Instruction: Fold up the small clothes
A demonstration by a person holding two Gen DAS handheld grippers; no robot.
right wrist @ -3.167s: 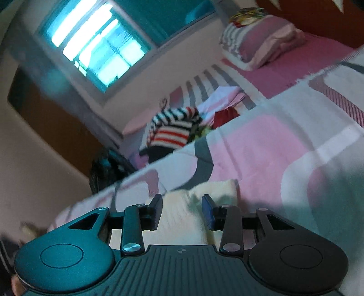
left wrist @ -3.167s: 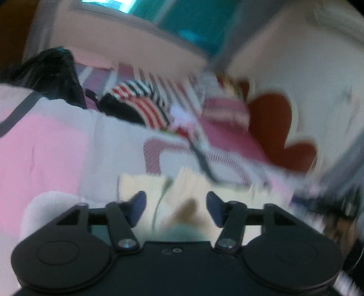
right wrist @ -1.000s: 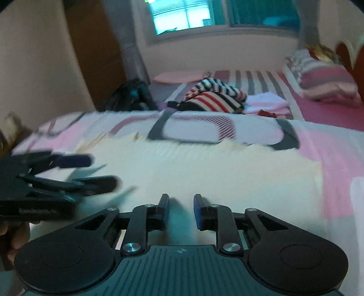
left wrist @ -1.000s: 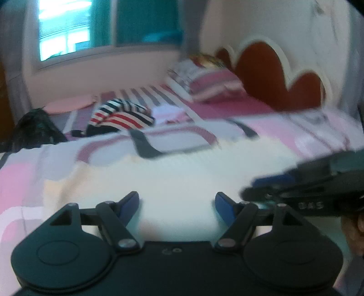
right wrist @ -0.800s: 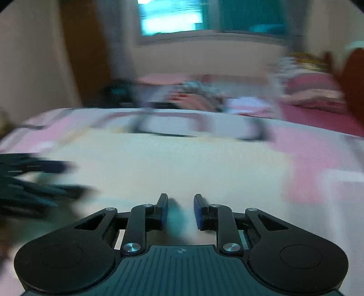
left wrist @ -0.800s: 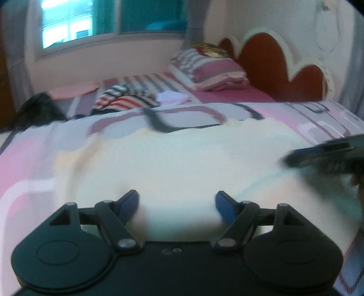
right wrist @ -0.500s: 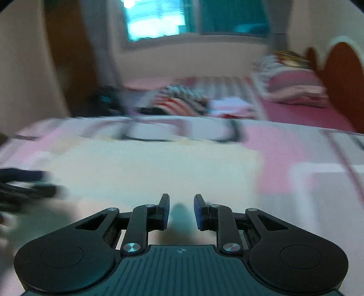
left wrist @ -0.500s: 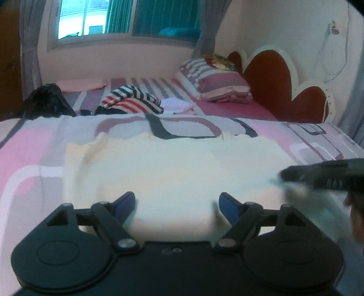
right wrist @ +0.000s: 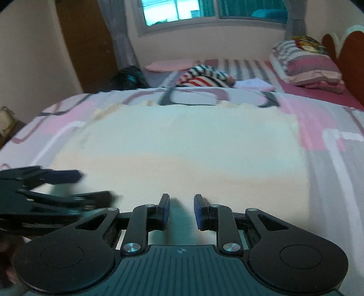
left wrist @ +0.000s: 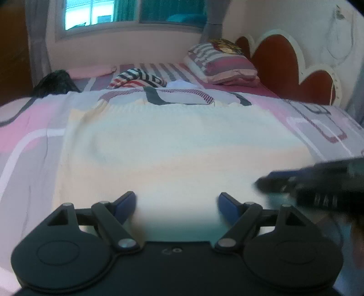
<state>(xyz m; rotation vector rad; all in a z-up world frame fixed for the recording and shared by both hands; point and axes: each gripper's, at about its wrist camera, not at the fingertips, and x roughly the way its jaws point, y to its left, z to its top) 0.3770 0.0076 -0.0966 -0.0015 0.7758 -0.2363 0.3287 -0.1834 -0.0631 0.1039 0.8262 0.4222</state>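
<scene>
My left gripper (left wrist: 177, 201) has its fingers spread wide, nothing between them. The blue pads (left wrist: 126, 202) sit low over the near edge of the cream garment (left wrist: 177, 141); I cannot tell whether they touch the cloth. My right gripper (right wrist: 181, 210) has a narrow gap between its fingers, with only cloth showing through the gap; nothing is pinched. It hangs over the same near edge, contact unclear.

The cream garment lies flat and spread out directly ahead of both tools on the pink-and-grey patterned bedspread (left wrist: 29, 127). Its far edge looks ragged or scalloped; a few shallow wrinkles run along the side to the left of my left gripper.

In the left wrist view my right gripper (left wrist: 314, 182) enters from the right, blurred, just beside the garment's near right corner. In the right wrist view my left gripper (right wrist: 45, 189) enters from the left, also blurred, over the near left corner.

Beyond the garment, well ahead of the tools: a red, white and dark striped garment (right wrist: 204, 78) in a heap, a small pale folded cloth (right wrist: 254, 85) beside it, a dark bundle (left wrist: 54, 83) far left, and a striped pillow (left wrist: 223, 66) against a red scalloped headboard (left wrist: 282, 66). A window (right wrist: 182, 9) lies straight ahead.
</scene>
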